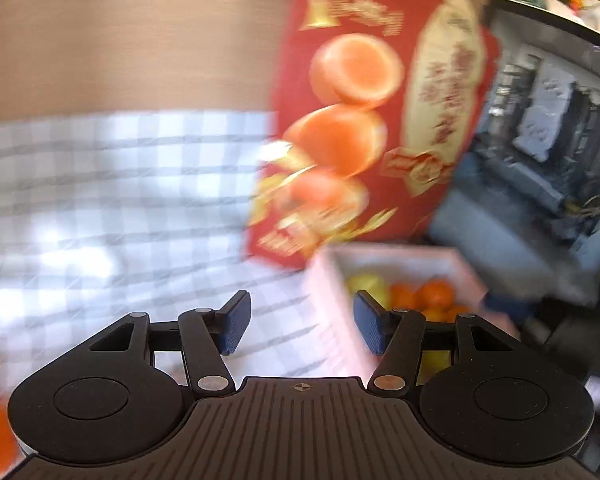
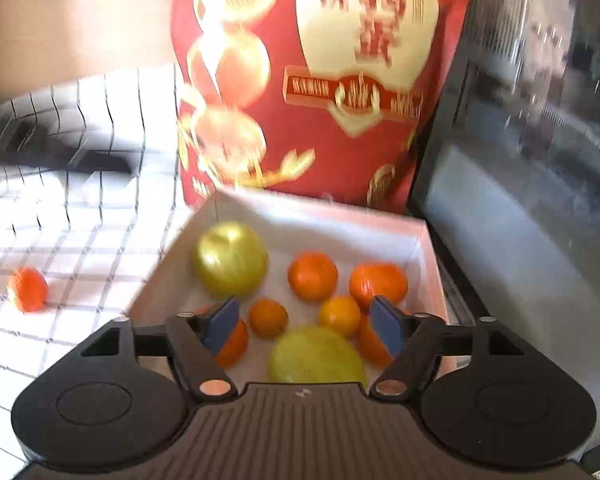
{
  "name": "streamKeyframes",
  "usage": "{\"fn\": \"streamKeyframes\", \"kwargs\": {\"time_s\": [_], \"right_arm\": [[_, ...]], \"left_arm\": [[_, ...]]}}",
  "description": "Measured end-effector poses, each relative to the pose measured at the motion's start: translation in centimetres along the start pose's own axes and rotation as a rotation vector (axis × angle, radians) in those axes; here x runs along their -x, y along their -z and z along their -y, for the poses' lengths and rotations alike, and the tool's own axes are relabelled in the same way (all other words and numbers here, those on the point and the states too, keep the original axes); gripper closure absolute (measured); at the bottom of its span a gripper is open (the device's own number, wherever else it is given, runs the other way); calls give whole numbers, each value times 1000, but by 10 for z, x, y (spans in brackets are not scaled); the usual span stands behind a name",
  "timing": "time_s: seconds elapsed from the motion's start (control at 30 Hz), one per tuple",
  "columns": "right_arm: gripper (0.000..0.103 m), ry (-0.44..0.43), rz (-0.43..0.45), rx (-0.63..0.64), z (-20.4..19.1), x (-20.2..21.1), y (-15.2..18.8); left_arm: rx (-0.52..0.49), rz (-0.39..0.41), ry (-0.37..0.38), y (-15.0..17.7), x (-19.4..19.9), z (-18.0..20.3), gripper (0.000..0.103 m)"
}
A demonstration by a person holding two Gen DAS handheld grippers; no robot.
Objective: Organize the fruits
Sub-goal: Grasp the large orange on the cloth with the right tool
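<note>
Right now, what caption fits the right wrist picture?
Open right gripper hovers over white cardboard box of oranges; one small orange outside.

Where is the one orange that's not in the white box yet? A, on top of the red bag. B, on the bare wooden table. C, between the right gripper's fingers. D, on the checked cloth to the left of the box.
D: the lone orange sits on the checked cloth left of the white box, while the right gripper hangs open over the fruit in the box with nothing between its fingers.
</note>
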State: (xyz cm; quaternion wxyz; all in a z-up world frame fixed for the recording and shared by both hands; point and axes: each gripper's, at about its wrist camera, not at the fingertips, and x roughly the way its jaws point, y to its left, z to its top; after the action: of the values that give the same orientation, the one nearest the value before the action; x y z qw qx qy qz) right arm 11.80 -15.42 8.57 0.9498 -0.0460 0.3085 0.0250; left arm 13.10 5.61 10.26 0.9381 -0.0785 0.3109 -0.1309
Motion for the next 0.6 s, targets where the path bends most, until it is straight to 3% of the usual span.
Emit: {"fn": "streamKeyframes", "kwargs": {"time_s": [0.3,0.6], "right_arm": [[23,-210,27,40,-55,26,-14],[22,-355,-27,140,-122,27,-3]], "left_arm": [[135,39,-260,53,88,-85,41],[340,98,-482,82,155,-147,41]]}}
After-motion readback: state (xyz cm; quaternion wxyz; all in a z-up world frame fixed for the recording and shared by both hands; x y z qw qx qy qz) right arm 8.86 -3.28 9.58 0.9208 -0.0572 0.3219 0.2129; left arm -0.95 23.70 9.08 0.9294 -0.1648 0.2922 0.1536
